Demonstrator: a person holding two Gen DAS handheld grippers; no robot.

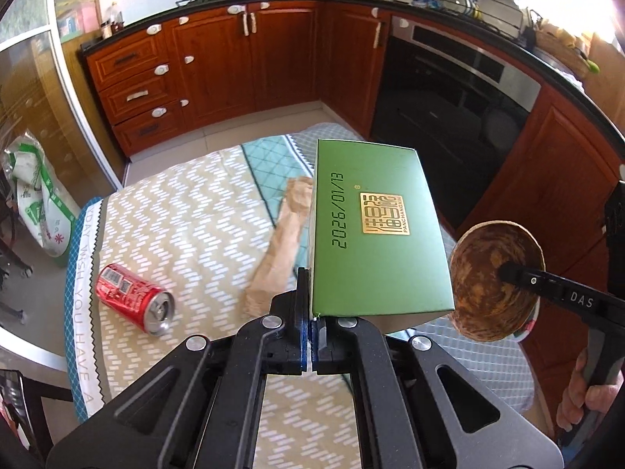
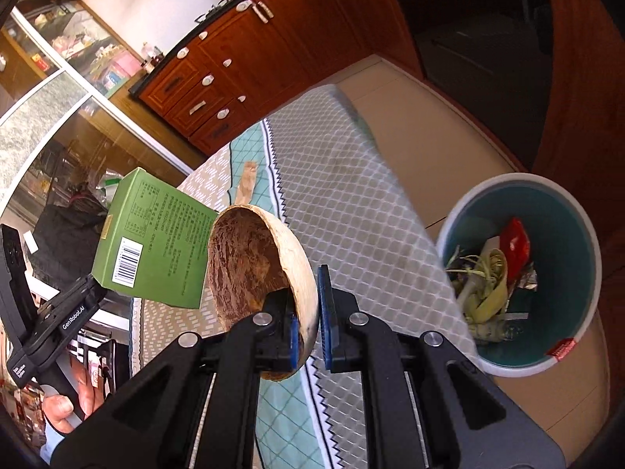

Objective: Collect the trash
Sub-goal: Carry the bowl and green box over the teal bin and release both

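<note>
Glossy green box (image 1: 375, 230), rough shell (image 2: 254, 273)

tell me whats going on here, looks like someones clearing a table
A person is clearing trash with a tool in each hand. The left tool is shut on the edge of a green box, held above the table. The right tool grips a coconut shell by its rim, near a bin that already holds scraps. A red can and a paper wrapper lie on the table.
</note>
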